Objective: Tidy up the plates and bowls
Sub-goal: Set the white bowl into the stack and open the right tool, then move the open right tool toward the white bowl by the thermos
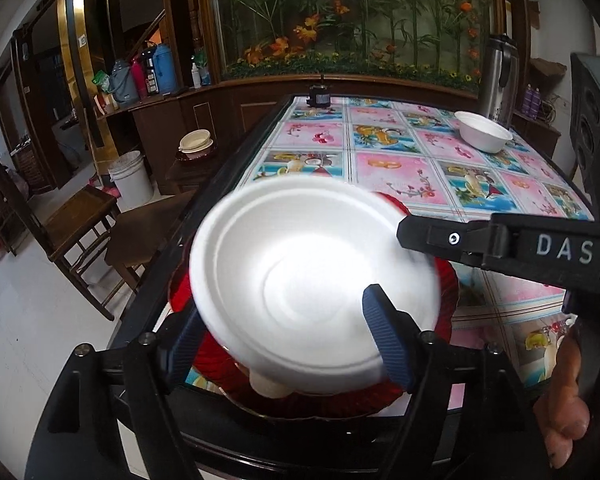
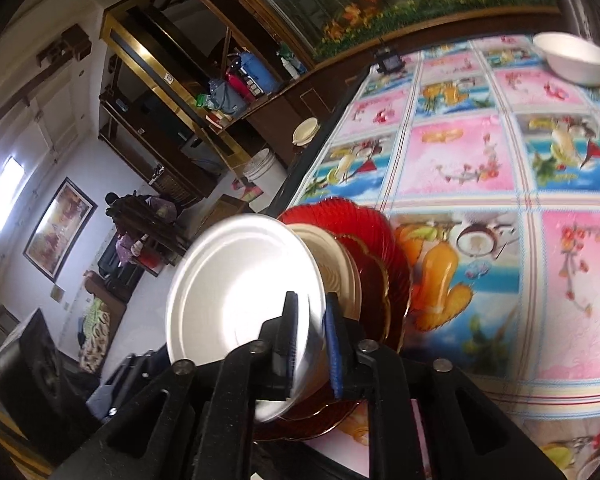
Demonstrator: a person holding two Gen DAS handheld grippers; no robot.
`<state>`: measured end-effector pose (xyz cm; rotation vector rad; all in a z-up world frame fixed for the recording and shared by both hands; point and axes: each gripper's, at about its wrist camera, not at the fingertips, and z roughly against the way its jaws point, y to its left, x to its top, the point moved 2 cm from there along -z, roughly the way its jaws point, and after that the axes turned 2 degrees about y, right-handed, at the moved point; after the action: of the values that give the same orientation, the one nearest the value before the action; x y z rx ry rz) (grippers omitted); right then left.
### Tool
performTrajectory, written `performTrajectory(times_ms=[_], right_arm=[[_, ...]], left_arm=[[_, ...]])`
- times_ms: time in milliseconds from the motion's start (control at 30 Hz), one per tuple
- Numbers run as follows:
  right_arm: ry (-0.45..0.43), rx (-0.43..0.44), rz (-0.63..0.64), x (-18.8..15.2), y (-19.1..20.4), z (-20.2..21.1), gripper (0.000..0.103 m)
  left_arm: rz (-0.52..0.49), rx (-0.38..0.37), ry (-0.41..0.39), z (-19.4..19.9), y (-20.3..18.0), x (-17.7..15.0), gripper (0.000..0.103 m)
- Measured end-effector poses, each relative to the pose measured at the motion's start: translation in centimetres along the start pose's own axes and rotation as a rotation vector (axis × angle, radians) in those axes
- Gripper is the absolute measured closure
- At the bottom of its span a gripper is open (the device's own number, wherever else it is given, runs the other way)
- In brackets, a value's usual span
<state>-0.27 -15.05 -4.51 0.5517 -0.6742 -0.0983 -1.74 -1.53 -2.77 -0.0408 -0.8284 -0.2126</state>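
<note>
White foam plate [image 1: 312, 280], ridged rings, blurred, seemingly tilted over red plates [image 2: 364, 248].

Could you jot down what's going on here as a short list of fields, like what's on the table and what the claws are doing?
table: flowery cloth
stack: white plate on top of red plates at the near edge
left claw: open, its fingers either side of the white plate's near rim
right claw: straddling the white plate's rim; grip unclear
far corner: white bowl, alone, beside a steel flask
</note>
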Motion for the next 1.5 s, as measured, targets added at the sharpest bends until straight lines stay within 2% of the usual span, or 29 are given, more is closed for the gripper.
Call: performTrajectory(times_ms=[100,367,500,600,700,833,900,1000,1133,1333,1400,1467,1500], right_arm=[[-0.014,0.032,-0.012,0.2,-0.4,0.6,0.069],[-0.095,0.023,-0.065,1.4,-3.0,2.8,0.068],[-0.136,-0.001,-0.102,2.2,-5.0,4.0,0.068],[-0.169,-0.017,-0.133,2.9,-6.8,5.2,0.067],[-0.210,-0.047,-0.160,3.7,-8.9,6.5,0.065],[-0.256,-0.097,-0.180,5.2,-11.9,8.1,0.054],[-0.280,-0.135,-0.192,6.0,-13.9,8.8,0.044],[-0.291,-0.171,-0.205,7.7,-17.3,9.3,0.034],[-0.327,-0.194,-0.253,9.4,-22.7,10.0,0.025],[-0.448,-0.186,-0.454,10.7,-30.0,12.8,0.012],[-0.494,-0.214,-0.460,11.1,-31.1,13.8,0.000],[-0.539,-0.249,-0.461,11.7,-31.9,14.5,0.000],[-0.550,-0.234,-0.465,12.1,-32.5,14.6,0.001]], left_arm=[[0.029,0.000,-0.024,0.6,1.1,0.1,0.022],[0.132,-0.019,-0.123,1.9,3.1,0.6,0.017],[0.171,0.018,-0.165,2.5,4.7,1.1,0.017],[0.214,0.029,-0.180,3.1,6.1,1.5,0.016],[0.233,0.009,-0.188,3.4,6.2,2.1,0.014],[0.149,-0.091,-0.161,3.3,2.9,3.6,0.000],[0.109,-0.149,-0.148,3.3,0.9,4.3,0.000],[0.052,-0.238,-0.126,3.3,-2.7,5.6,0.000],[0.010,-0.372,-0.091,2.8,-7.8,8.0,0.000],[-0.029,-0.398,-0.051,0.2,-14.3,11.0,0.000],[-0.018,-0.394,-0.017,-1.6,-16.4,11.7,0.000],[0.011,-0.401,0.019,-3.5,-17.8,12.1,0.000],[0.022,-0.400,0.031,-4.2,-18.4,12.2,0.000]])
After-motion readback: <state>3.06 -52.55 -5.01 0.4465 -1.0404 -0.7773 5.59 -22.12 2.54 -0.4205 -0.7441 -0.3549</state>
